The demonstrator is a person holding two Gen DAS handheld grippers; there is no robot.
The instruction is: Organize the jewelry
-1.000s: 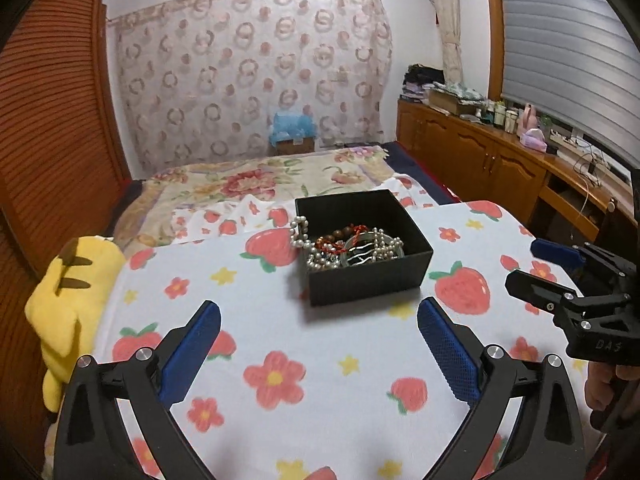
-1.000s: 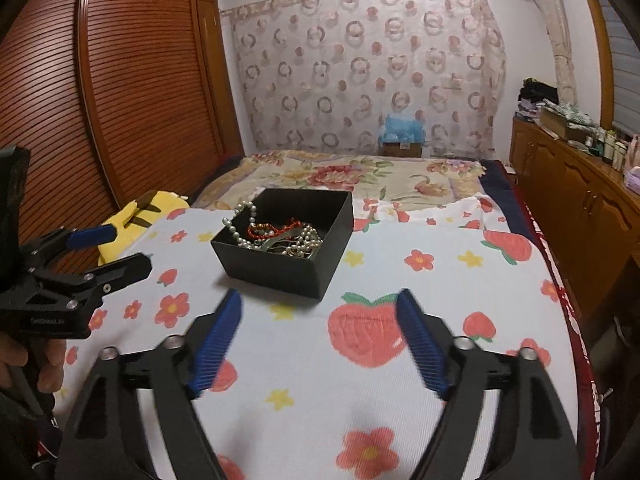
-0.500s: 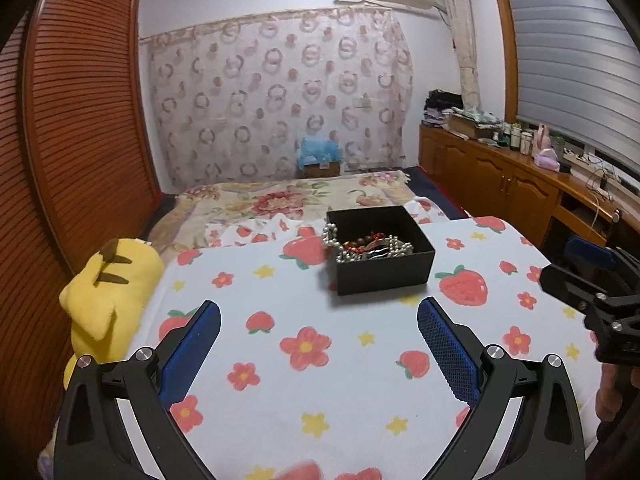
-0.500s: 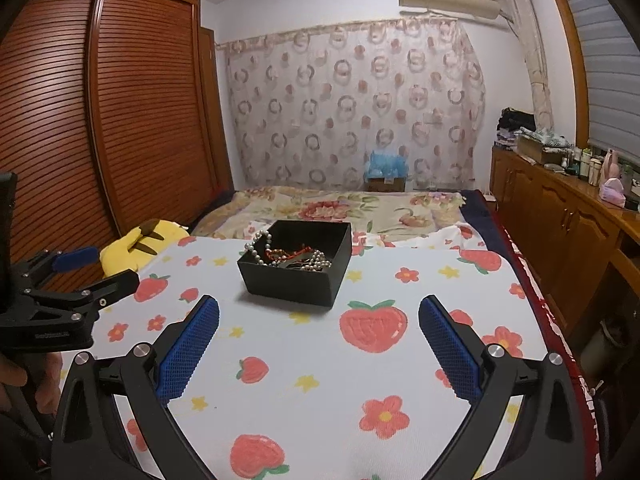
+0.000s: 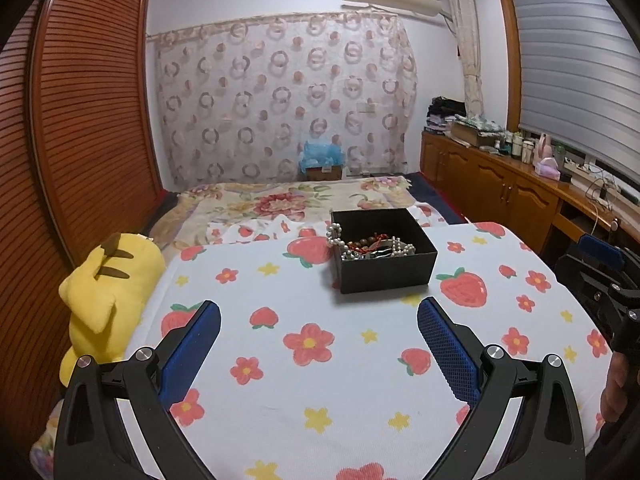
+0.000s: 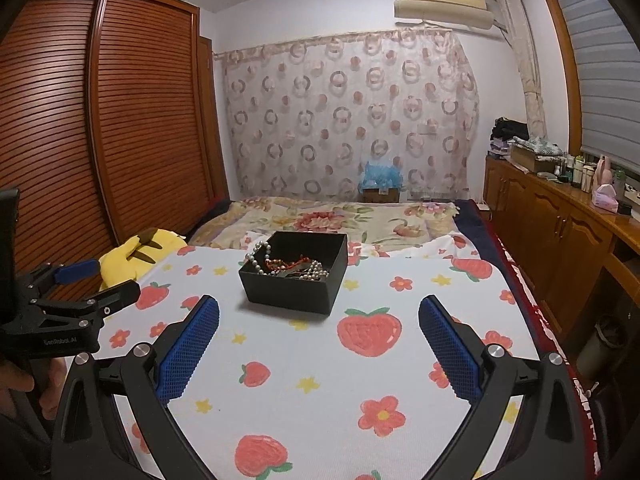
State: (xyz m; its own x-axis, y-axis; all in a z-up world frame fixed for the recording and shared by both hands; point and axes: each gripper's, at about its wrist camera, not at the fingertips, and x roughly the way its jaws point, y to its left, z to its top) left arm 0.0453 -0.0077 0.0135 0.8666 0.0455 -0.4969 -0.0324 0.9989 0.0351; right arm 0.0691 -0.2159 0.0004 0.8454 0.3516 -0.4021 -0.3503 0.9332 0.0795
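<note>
Left wrist view: my left gripper (image 5: 319,320) spread wide, empty, above the strawberry sheet (image 5: 280,392). Black box (image 5: 382,250) ahead, well apart, pearl necklace (image 5: 334,236) draped over its rim. Right gripper (image 6: 319,320) likewise wide, empty.

One black box (image 5: 384,256) is sitting on the cloth, one pearl strand (image 6: 256,254) and one red bead string (image 6: 286,264) are showing inside, plus one yellow plush (image 5: 108,280).

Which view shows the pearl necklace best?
Left wrist: the pearl necklace lies across the black box interior, with a loop over the left rim. Right wrist shows the same strand, smaller and partly tangled with red beads.
</note>
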